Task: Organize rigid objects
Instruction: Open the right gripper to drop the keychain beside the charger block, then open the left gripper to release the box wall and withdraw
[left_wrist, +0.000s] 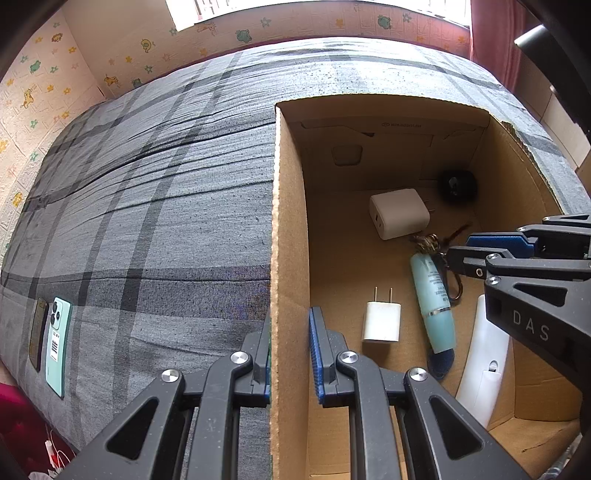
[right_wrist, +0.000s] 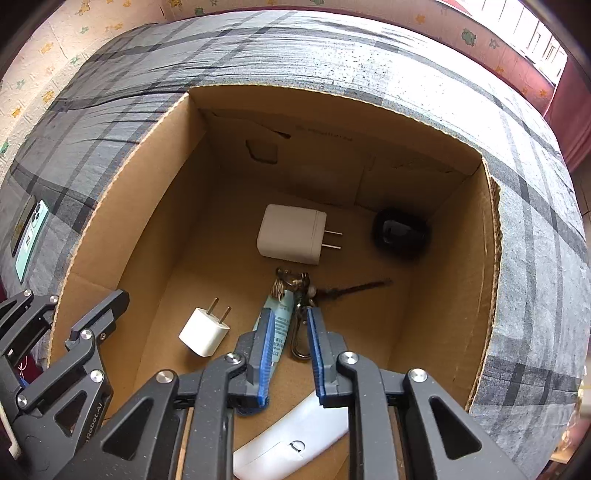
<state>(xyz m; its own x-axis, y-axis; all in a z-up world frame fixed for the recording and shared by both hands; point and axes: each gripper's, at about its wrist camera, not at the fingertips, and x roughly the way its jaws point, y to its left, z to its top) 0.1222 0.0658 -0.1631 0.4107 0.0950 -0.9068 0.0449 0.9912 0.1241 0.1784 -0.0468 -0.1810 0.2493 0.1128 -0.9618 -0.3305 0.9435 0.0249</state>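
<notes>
Inside cardboard box (right_wrist: 155, 206), keyring (right_wrist: 300, 325) between parted right jaws, unpressed

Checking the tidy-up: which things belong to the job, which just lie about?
Job: cardboard box, large charger, small charger, teal tube, keyring, black case, white remote.
Lying about: two phones, plaid bedcover.

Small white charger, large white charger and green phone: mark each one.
Small white charger (right_wrist: 204, 336): right wrist view, top face of its body.
Large white charger (right_wrist: 290, 233): right wrist view, broad upper face.
Green phone (left_wrist: 58, 345): left wrist view, back cover near the barcode sticker.
</notes>
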